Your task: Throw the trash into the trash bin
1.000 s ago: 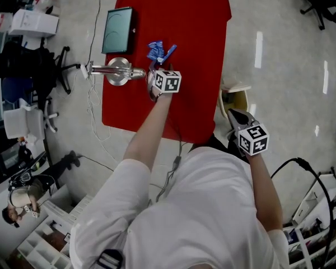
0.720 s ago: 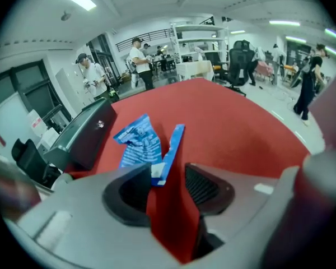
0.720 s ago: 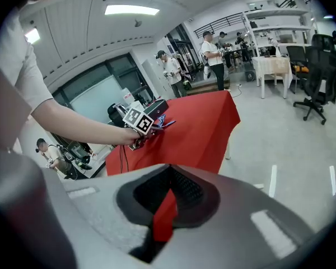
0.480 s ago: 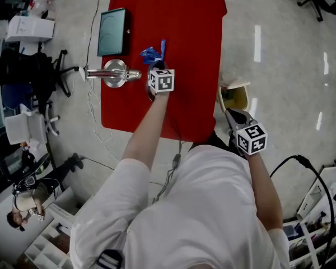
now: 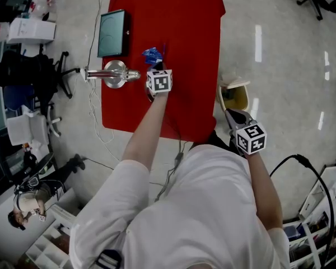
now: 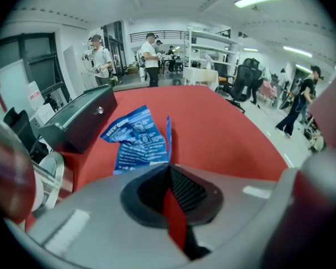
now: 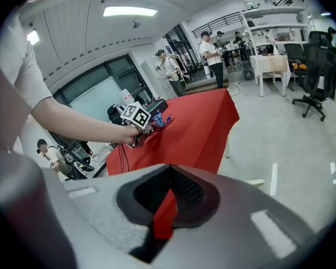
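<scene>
A crumpled blue wrapper (image 5: 153, 54) lies on the red table (image 5: 185, 27) near its middle. My left gripper (image 5: 157, 64) reaches onto it from the near side. In the left gripper view the wrapper (image 6: 135, 142) has one thin edge standing up and running into the left gripper (image 6: 169, 166), whose jaws have just been closing and now pinch that edge. A small trash bin (image 5: 235, 97) with a cream rim stands on the floor at the table's right side. My right gripper (image 5: 238, 118) hovers just in front of the bin, shut and empty.
A dark green case (image 5: 112, 33) and a shiny metal stand (image 5: 115, 73) sit along the table's left edge, left of the wrapper. Cables trail over the floor on the left, near a black office chair (image 5: 22, 72). Several people stand far back in the room.
The left gripper's jaws have come together on the wrapper's edge; earlier they stood apart just short of it. The right gripper has stayed by the bin.
</scene>
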The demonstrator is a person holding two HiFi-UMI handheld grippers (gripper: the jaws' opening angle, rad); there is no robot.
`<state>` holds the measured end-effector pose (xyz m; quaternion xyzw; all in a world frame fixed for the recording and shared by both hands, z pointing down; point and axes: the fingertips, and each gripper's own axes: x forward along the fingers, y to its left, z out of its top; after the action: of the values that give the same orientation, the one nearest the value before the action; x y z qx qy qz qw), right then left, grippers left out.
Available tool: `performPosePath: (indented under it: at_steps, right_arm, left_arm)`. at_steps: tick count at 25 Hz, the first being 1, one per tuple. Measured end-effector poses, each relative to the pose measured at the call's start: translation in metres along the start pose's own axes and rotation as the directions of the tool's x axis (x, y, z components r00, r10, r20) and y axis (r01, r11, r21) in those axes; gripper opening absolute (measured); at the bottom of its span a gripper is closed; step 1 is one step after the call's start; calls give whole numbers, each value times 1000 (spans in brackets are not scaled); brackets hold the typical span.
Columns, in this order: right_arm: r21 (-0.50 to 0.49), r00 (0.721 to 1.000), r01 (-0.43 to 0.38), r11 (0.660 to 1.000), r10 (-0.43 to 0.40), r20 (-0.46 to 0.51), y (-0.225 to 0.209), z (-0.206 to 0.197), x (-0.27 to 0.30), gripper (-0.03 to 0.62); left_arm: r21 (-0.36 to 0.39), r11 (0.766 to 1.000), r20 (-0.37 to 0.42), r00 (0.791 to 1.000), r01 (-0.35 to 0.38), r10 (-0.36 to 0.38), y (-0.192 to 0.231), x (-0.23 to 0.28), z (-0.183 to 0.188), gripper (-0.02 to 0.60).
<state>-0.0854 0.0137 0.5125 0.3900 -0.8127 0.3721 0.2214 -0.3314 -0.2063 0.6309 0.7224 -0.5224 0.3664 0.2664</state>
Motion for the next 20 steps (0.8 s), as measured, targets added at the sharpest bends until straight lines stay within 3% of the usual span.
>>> performPosePath:
  at_steps: [20]
  right_arm:
    - [-46, 999, -23, 999, 24, 37, -18, -25, -43, 2]
  left_arm:
    - [43, 998, 93, 995, 43, -47, -99, -65, -2, 2]
